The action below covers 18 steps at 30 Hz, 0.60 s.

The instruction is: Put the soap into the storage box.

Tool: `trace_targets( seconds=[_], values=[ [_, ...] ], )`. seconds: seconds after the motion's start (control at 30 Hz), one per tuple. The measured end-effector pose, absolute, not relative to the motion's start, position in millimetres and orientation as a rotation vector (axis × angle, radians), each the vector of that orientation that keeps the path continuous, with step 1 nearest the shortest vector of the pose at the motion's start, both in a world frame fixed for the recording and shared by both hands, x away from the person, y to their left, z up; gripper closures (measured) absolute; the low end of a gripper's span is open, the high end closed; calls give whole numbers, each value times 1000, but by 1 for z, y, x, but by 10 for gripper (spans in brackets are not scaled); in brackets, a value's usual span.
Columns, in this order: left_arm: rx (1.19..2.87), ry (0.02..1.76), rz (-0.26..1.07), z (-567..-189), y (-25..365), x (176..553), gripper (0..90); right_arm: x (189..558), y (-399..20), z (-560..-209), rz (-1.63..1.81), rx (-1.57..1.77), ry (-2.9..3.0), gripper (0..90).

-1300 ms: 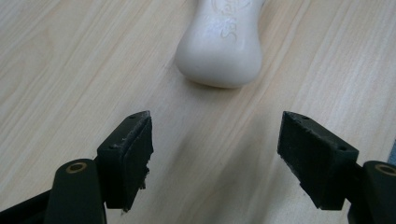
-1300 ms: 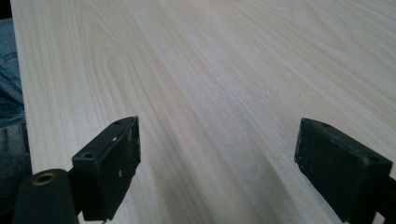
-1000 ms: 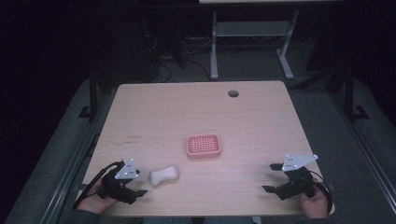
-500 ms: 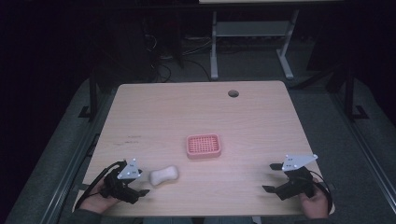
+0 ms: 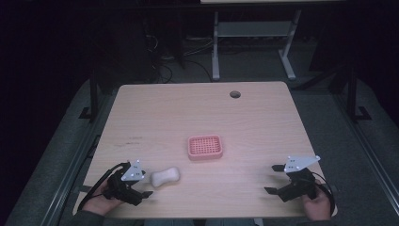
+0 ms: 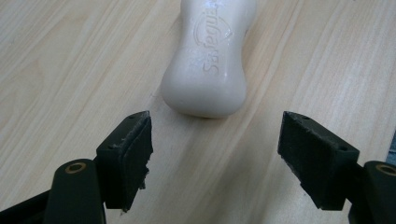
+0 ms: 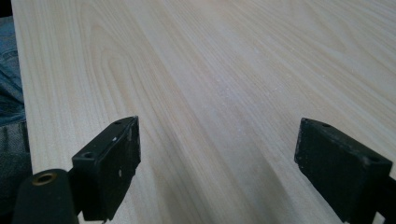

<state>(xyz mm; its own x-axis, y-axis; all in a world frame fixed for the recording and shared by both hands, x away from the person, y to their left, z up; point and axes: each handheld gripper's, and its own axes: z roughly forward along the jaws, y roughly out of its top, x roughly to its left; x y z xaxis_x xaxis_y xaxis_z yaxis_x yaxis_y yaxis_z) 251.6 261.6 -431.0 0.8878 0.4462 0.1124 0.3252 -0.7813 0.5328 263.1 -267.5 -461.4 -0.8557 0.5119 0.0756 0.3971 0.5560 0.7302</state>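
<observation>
Left gripper [image 5: 143,187] at lower left of the high view, jaws spread wide, empty, aimed at a white soap bar [image 5: 165,176] lying flat on the table [image 5: 188,113] just beyond the pads. In the left gripper view, soap bar [image 6: 208,60] at upper centre, near end rounded, narrow waist farther up. Judged step: closing in for a grasp. Best to slide forward low until both pads flank the waist, then close gently and squarely; slick, curved sides likely to squirt out under a tip pinch. Pink perforated soap dish [image 5: 204,147] near the centre, well apart. Right gripper [image 5: 275,179] at lower right, jaws wide, holding nothing
</observation>
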Motion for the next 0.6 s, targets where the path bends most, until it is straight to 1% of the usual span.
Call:
trace_targets(
  seconds=[0.6],
  values=[
    [2547, 526, 312, -431, 251, 257, 258, 263, -267, -461, 1180, 770, 2643, 141]
  ],
)
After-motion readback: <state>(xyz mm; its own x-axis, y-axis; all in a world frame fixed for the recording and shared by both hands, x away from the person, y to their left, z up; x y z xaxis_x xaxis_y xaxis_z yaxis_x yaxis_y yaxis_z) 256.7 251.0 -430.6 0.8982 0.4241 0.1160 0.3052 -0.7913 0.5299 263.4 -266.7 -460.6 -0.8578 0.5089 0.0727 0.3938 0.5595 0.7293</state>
